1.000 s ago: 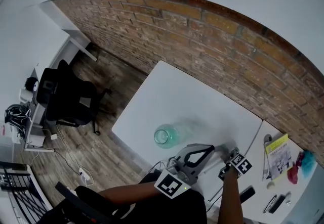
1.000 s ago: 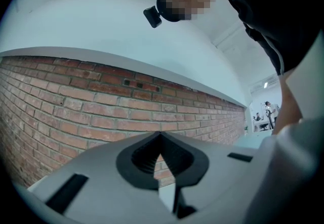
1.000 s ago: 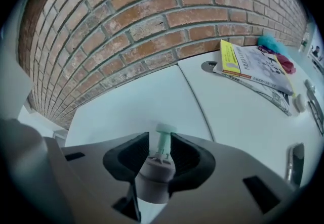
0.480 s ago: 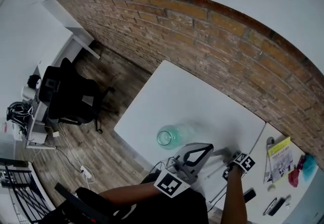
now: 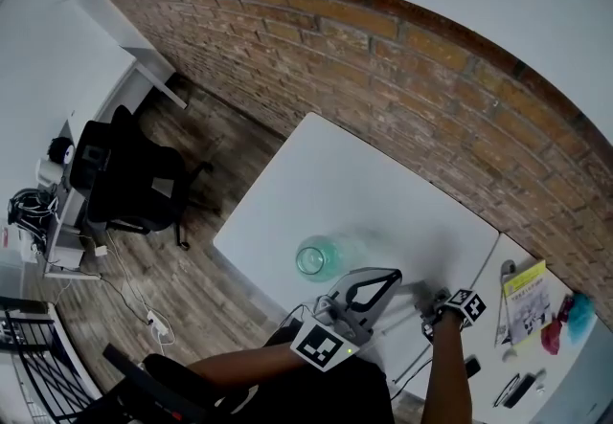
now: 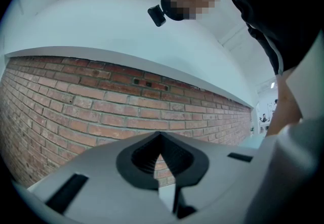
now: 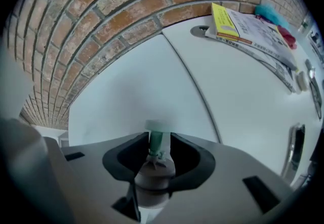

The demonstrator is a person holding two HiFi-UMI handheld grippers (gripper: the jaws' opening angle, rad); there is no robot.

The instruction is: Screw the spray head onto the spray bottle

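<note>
The left gripper (image 6: 161, 142) is held level, facing the brick wall (image 6: 76, 112), its 2 jaws pressed together with nothing between them. The right gripper (image 7: 156, 142) tips steeply down over the white table (image 5: 354, 173), pinching the spray head (image 7: 154, 167) by its grey collar, teal stem forward. The teal spray bottle (image 5: 320, 257) stands on the table just beside the left gripper.

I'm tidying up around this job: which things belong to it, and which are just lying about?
Job: spray head, held in the right gripper; spray bottle; left gripper, shut and empty.
Lying about: yellow booklet; office chair.
</note>
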